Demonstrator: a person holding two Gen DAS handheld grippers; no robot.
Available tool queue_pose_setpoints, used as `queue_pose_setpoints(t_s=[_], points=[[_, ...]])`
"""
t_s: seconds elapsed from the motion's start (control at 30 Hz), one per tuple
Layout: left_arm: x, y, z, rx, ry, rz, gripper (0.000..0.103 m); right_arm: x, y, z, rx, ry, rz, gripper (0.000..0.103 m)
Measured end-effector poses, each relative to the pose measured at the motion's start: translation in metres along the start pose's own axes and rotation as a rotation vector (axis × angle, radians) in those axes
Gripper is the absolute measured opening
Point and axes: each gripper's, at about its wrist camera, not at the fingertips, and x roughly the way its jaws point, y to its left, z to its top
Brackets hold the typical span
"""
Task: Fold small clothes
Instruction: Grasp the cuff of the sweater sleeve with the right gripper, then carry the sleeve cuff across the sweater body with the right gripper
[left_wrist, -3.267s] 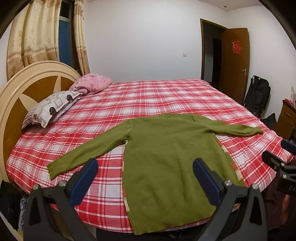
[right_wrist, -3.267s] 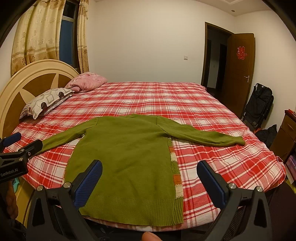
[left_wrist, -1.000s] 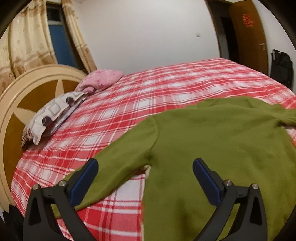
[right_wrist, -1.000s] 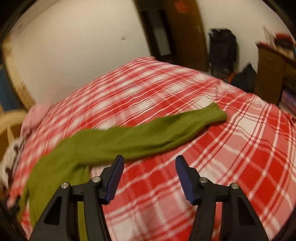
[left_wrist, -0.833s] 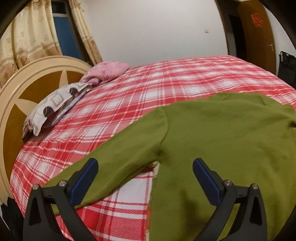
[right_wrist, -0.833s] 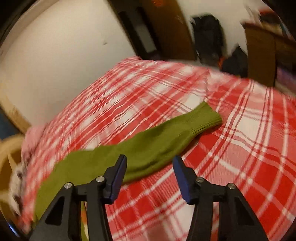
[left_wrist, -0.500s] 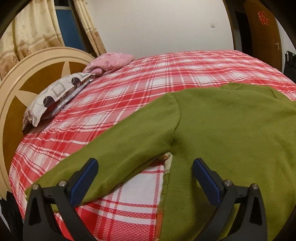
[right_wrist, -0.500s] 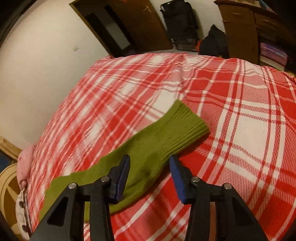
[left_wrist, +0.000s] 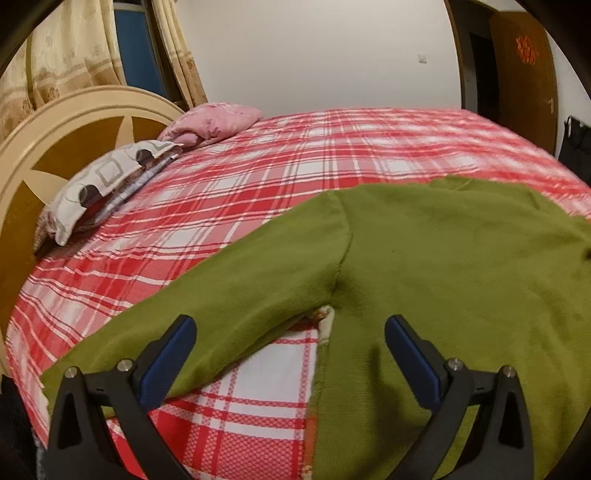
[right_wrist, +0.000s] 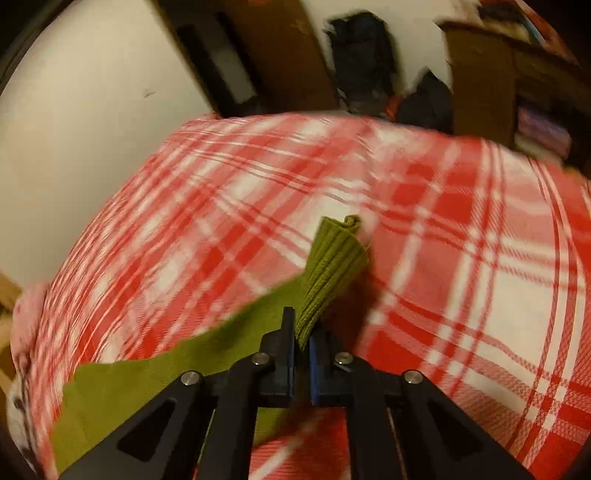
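Note:
A green knitted sweater (left_wrist: 461, 266) lies flat on a bed with a red and white plaid cover (left_wrist: 295, 162). In the left wrist view its left sleeve (left_wrist: 221, 295) runs down to the left, and my left gripper (left_wrist: 290, 343) hovers open over the armpit where sleeve meets body. In the right wrist view my right gripper (right_wrist: 302, 343) is shut on the ribbed cuff (right_wrist: 332, 258) of the other sleeve, which bunches up between the pads and rises off the cover. The rest of that sleeve (right_wrist: 147, 376) trails away to the lower left.
A patterned pillow (left_wrist: 99, 184) and a pink pillow (left_wrist: 214, 122) lie by the round headboard (left_wrist: 55, 147) at the left. Curtains (left_wrist: 66, 55) hang behind it. A brown door (left_wrist: 524, 74), a dark bag (right_wrist: 362, 48) and a wooden cabinet (right_wrist: 487, 81) stand beyond the bed.
My right gripper moved in over the sleeve's end and its jaws closed on the cuff, crumpling it. My left gripper crept lower and closer to the armpit, still open.

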Motion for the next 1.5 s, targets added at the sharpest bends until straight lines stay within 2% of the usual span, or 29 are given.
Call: queue_pose_setpoints(t_s=[0.17, 0.3, 0.47, 0.6, 0.77, 0.87, 0.97, 1.0, 1.07, 1.1, 1.13, 1.3, 1.4, 1.43, 1.5], points=[[-0.011, -0.004, 0.004, -0.008, -0.017, -0.077, 0.103, -0.026, 0.072, -0.007, -0.173, -0.064, 0.080, 0.005], [-0.016, -0.007, 0.004, -0.002, -0.023, -0.104, 0.103, -0.046, 0.146, -0.031, -0.344, -0.087, 0.176, 0.005], [-0.018, -0.006, 0.004, -0.011, -0.020, -0.126, 0.103, -0.073, 0.240, -0.086, -0.553, -0.099, 0.326, 0.005], [-0.019, -0.003, 0.003, -0.017, -0.018, -0.142, 0.103, -0.088, 0.301, -0.141, -0.717, -0.101, 0.413, 0.005], [-0.018, 0.000, 0.005, -0.024, -0.012, -0.155, 0.103, -0.079, 0.350, -0.209, -0.863, -0.008, 0.512, 0.005], [-0.015, -0.001, 0.007, -0.025, 0.000, -0.162, 0.103, -0.066, 0.356, -0.238, -0.896, 0.071, 0.545, 0.005], [-0.014, -0.005, 0.011, -0.028, 0.008, -0.189, 0.103, -0.056, 0.349, -0.246, -0.898, 0.159, 0.566, 0.006], [-0.013, -0.008, 0.012, -0.026, 0.010, -0.201, 0.103, -0.057, 0.342, -0.245, -0.891, 0.176, 0.594, 0.010], [-0.013, -0.019, 0.016, -0.018, 0.018, -0.232, 0.103, -0.067, 0.325, -0.242, -0.898, 0.175, 0.632, 0.055], [-0.012, -0.025, 0.019, -0.011, 0.024, -0.248, 0.103, -0.072, 0.316, -0.240, -0.904, 0.180, 0.647, 0.087], [-0.011, -0.033, 0.022, -0.008, 0.032, -0.278, 0.103, -0.077, 0.309, -0.240, -0.903, 0.180, 0.655, 0.091], [-0.002, -0.071, 0.031, 0.007, 0.082, -0.381, 0.103, -0.096, 0.266, -0.228, -0.865, 0.174, 0.659, 0.091], [0.013, -0.095, 0.035, -0.009, 0.160, -0.478, 0.102, -0.099, 0.243, -0.222, -0.828, 0.139, 0.618, 0.091], [0.017, -0.101, 0.035, -0.019, 0.182, -0.492, 0.094, -0.100, 0.236, -0.222, -0.827, 0.114, 0.594, 0.091], [0.030, -0.113, 0.038, -0.036, 0.242, -0.541, 0.086, -0.104, 0.226, -0.223, -0.832, 0.066, 0.562, 0.091]])
